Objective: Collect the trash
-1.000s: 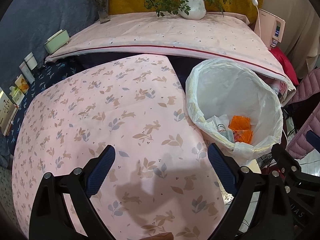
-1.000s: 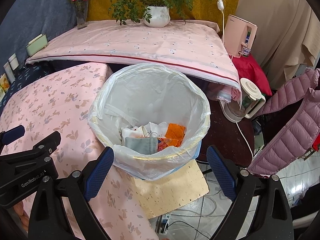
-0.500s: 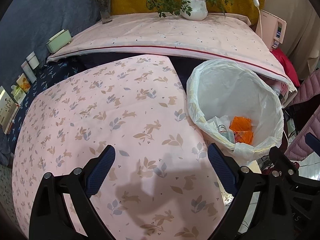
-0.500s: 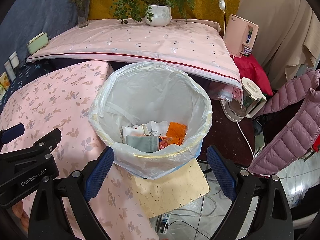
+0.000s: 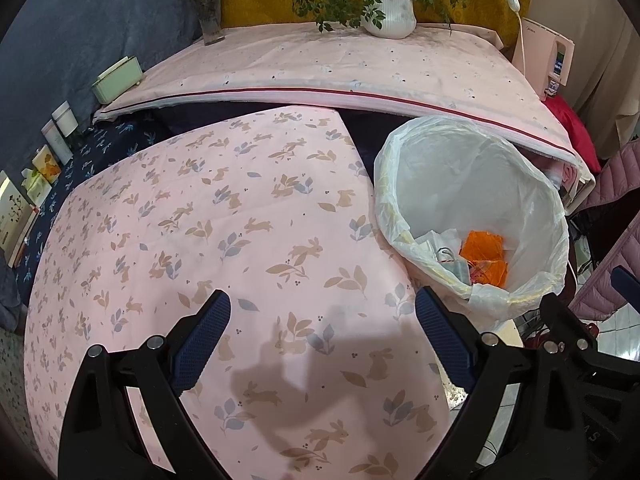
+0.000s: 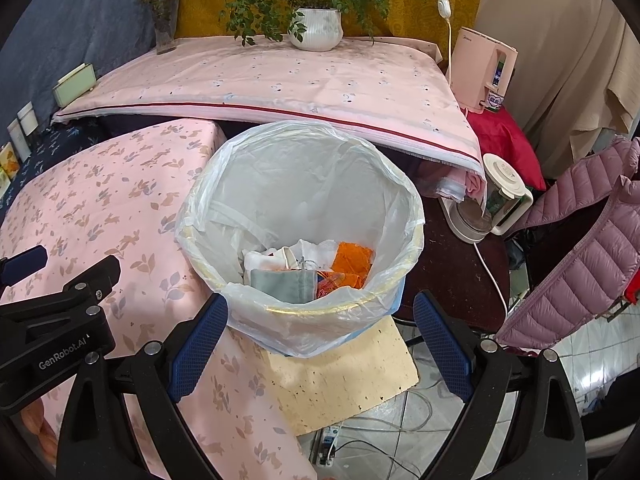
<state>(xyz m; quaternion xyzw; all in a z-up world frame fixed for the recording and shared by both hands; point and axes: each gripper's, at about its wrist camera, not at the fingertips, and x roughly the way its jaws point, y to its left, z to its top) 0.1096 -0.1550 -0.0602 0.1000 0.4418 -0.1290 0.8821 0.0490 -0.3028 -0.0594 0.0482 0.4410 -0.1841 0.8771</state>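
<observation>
Left gripper: the black two-finger gripper with blue ribbed pads (image 5: 322,330) hangs over the table with its fingers spread wide and nothing between them.
Right gripper: the matching black-and-blue gripper (image 6: 320,332) is also spread wide and empty, its pads flanking the near side of the bin's rim without visibly touching it.
Bin: a round waste bin lined with a thin white plastic bag (image 6: 304,184) stands just beside the table's right edge; from the left gripper it lies at about 2 o'clock (image 5: 476,200), from the right gripper at 12 o'clock, directly ahead.
Trash: crumpled white paper (image 6: 308,254), a grey-green fabric face mask (image 6: 282,284) and orange wrapper pieces (image 6: 352,260) lie in the bottom of the bag; in the left view the orange pieces (image 5: 482,246) show at 2 o'clock.
Table: a pink cloth printed with rabbits and leaves (image 5: 200,220) covers it; the left gripper's shadow falls on the cloth near 6 o'clock.
Under the bin: a pale yellow speckled board (image 6: 348,376) sticks out toward 6 o'clock.
Background: a white ribbed pot holding a green plant (image 6: 316,34) stands at 12 o'clock on a second pink-covered surface; a white electric kettle (image 6: 492,204) sits at 2 o'clock of the right gripper.
</observation>
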